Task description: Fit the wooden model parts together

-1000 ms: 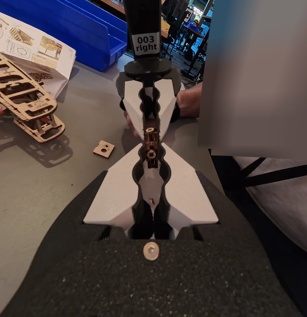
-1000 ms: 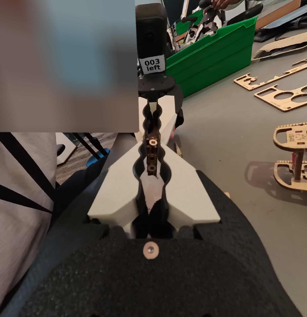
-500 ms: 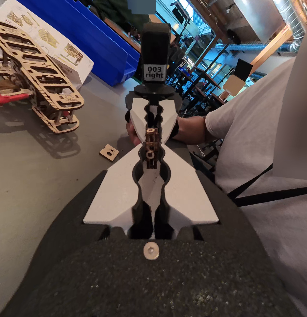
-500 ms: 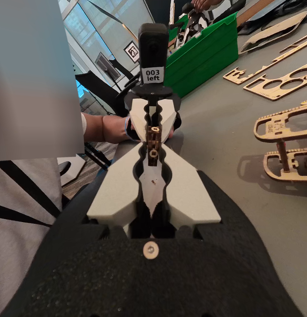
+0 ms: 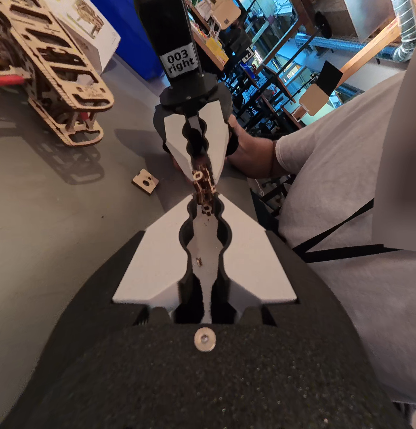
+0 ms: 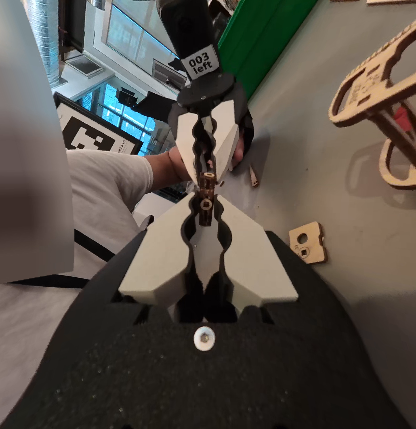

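Both grippers face each other tip to tip above the grey table and pinch one small brown wooden part assembly [image 5: 203, 189], also in the right wrist view [image 6: 206, 199]. My left gripper [image 5: 205, 204] is shut on its near end. My right gripper [image 6: 206, 204] is shut on the other end. In the left wrist view the right gripper [image 5: 197, 171] comes in from the far side; in the right wrist view the left gripper [image 6: 206, 177] does the same. The assembly shows round washers with square holes on its side.
A small flat wooden plate with holes [image 5: 145, 181] lies on the table [image 5: 51, 209], also in the right wrist view [image 6: 308, 246]. A large wooden model frame [image 5: 51, 76] stands far left. A booklet [image 5: 86, 25], a blue bin [image 5: 137, 46], a green bin [image 6: 260, 41] and the person's torso [image 5: 341, 185] surround. My two grippers' fingertips are within a few centimetres of each other.
Both grippers have stayed shut on the assembly and have tilted and rolled together, with the views swinging upward toward the room. The assembly now sits at a slant between the tips.
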{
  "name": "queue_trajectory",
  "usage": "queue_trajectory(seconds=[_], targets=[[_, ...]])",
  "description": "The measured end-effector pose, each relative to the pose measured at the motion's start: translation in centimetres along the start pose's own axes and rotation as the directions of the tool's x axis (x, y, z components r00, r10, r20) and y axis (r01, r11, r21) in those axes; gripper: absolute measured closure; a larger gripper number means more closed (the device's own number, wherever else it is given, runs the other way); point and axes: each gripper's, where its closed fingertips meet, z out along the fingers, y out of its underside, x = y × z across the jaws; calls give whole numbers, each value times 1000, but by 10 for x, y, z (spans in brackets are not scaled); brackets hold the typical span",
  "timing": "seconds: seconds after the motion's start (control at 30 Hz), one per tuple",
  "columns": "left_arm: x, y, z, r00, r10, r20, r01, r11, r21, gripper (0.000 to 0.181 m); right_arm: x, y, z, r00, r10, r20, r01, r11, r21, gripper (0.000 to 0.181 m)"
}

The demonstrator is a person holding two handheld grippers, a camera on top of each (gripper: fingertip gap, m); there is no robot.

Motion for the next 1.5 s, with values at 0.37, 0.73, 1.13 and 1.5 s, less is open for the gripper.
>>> queue_trajectory(seconds=[0.37, 0.73, 1.13, 1.5], targets=[[2, 2, -2, 994, -101, -42, 101, 995, 4, 170, 0, -5, 5, 998, 49, 48, -48, 998, -28, 172], [0, -10, -5, 994, -107, -13, 108, 988, 111, 171, -1, -15, 13, 996, -86, -34, 89, 991, 95, 170], [7, -4, 2, 999, 28, 35, -31, 996, 80, 172, -7, -4, 11, 973, -225, -51, 227, 974, 18, 171], [7, 6, 8, 999, 42, 25, -41, 999, -9, 169, -2, 8, 9, 954, -286, -87, 280, 957, -77, 171]])
